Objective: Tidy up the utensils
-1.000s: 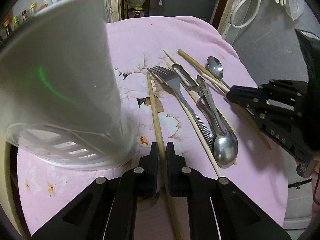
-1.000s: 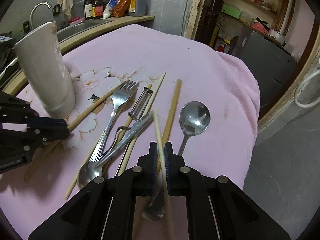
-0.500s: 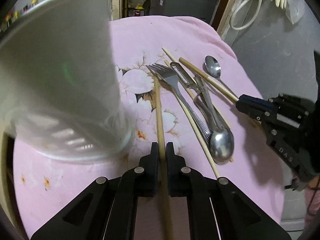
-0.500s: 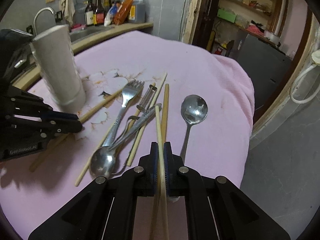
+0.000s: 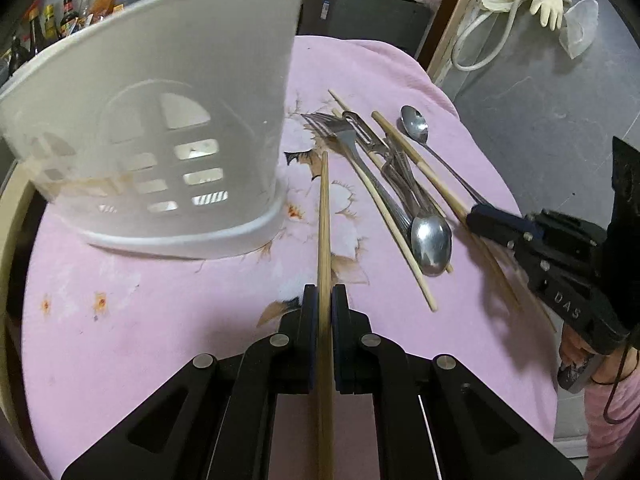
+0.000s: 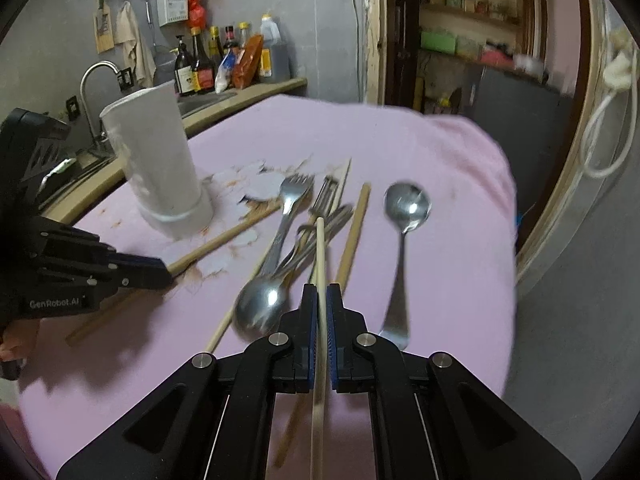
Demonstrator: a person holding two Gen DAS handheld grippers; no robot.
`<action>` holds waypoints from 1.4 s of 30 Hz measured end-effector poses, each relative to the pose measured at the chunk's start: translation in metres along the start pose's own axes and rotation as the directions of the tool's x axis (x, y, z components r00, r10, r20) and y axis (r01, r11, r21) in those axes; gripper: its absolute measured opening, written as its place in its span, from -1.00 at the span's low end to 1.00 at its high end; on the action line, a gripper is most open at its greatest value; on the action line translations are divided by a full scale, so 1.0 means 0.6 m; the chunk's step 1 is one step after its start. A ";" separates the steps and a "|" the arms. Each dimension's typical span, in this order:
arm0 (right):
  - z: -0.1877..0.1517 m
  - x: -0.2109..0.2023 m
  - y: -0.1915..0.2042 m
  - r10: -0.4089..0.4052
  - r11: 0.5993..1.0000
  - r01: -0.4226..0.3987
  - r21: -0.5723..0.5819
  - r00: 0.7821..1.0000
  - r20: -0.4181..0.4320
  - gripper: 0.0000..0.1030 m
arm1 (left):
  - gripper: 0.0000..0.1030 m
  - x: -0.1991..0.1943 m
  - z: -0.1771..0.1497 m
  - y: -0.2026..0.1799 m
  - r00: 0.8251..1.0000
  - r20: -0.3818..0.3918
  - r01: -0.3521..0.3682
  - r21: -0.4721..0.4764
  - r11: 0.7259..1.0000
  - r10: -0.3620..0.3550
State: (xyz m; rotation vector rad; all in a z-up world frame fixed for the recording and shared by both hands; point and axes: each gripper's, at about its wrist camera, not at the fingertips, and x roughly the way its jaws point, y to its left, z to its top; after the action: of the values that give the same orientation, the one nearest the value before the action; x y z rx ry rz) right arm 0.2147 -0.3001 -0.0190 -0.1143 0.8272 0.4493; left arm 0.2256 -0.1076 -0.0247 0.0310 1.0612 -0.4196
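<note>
While both hands work over the pink cloth (image 5: 168,340), the left gripper (image 5: 324,300) is clamped on a brown chopstick (image 5: 323,216), which runs straight ahead from between its pads and ends short of the fork (image 5: 340,136). Just to the left of that gripper, and close in front, stands the white holder (image 5: 172,128), upright on the cloth, with slotted openings low in its wall (the chopstick tip lies beside its base, not inside it). Ahead and to the right of the left gripper lies the heap of cutlery: the fork, a peeler (image 5: 366,136) just beyond it, a spoon (image 5: 431,240) with its bowl nearest the gripper, and a thin pale chopstick (image 5: 396,232) lying across the cloth. Farther right a second spoon (image 5: 416,128) lies apart from the heap. The right gripper (image 6: 319,300) is likewise closed tight, on a pale chopstick (image 6: 320,248) that points forward over the heap and is lifted clear of it. To the right of that gripper lies the lone spoon, and just to its left another brown chopstick (image 6: 352,236) rests flat on the cloth. Well to the left and ahead of the right gripper stands the holder, with bottles (image 6: 208,64) on the counter behind it. A hand (image 6: 12,340) shows at the left edge.
</note>
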 end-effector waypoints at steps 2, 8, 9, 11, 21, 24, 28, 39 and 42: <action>-0.007 0.001 0.014 0.028 0.999 -0.029 -0.017 0.999 -0.031 -0.94 | -0.92 -0.009 -0.005 0.001 1.000 0.007 -0.024 0.009 1.000 0.024; -0.012 0.004 0.044 0.024 0.998 -0.031 -0.058 0.992 -0.122 -0.94 | -0.91 -0.020 -0.026 0.014 0.999 -0.001 -0.045 0.017 0.999 0.045; -0.013 0.004 0.047 0.015 0.997 -0.025 -0.072 0.991 -0.132 -0.94 | -0.91 -0.021 -0.027 0.015 0.999 -0.005 -0.042 0.026 0.999 0.042; -0.014 0.009 0.056 -0.003 0.994 -0.015 -0.104 0.986 -0.168 -0.94 | -0.91 -0.018 -0.025 0.018 0.999 -0.019 -0.036 0.030 0.999 0.037; -0.004 0.043 0.060 -0.007 0.987 -0.040 -0.158 0.958 -0.288 -0.92 | -0.86 0.017 0.008 0.009 0.993 -0.111 -0.020 0.099 0.995 0.031; -0.011 0.035 0.056 -0.011 0.993 -0.019 -0.120 0.970 -0.243 -0.95 | -0.91 0.016 0.006 0.008 0.996 -0.089 -0.023 0.095 0.995 0.032; -0.021 0.009 0.062 -0.018 0.996 0.005 -0.086 0.989 -0.145 -0.95 | -0.92 0.002 -0.008 0.016 0.999 -0.026 0.023 0.051 0.998 -0.021; -0.051 -0.085 0.092 -0.049 0.998 0.041 0.042 0.973 0.227 -0.96 | -0.92 -0.096 -0.053 0.005 0.949 0.287 0.113 0.082 0.990 -0.133; -0.046 -0.104 0.107 -0.087 0.996 0.074 0.054 0.946 0.314 -0.96 | -0.92 -0.127 -0.060 0.012 0.912 0.388 0.111 0.084 0.990 -0.135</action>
State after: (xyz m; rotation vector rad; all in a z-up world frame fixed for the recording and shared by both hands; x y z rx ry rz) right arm 0.1314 -0.2713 0.0129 -0.0351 0.5140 0.3610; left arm 0.1665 -0.0687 0.0210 -0.0661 0.6536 -0.5467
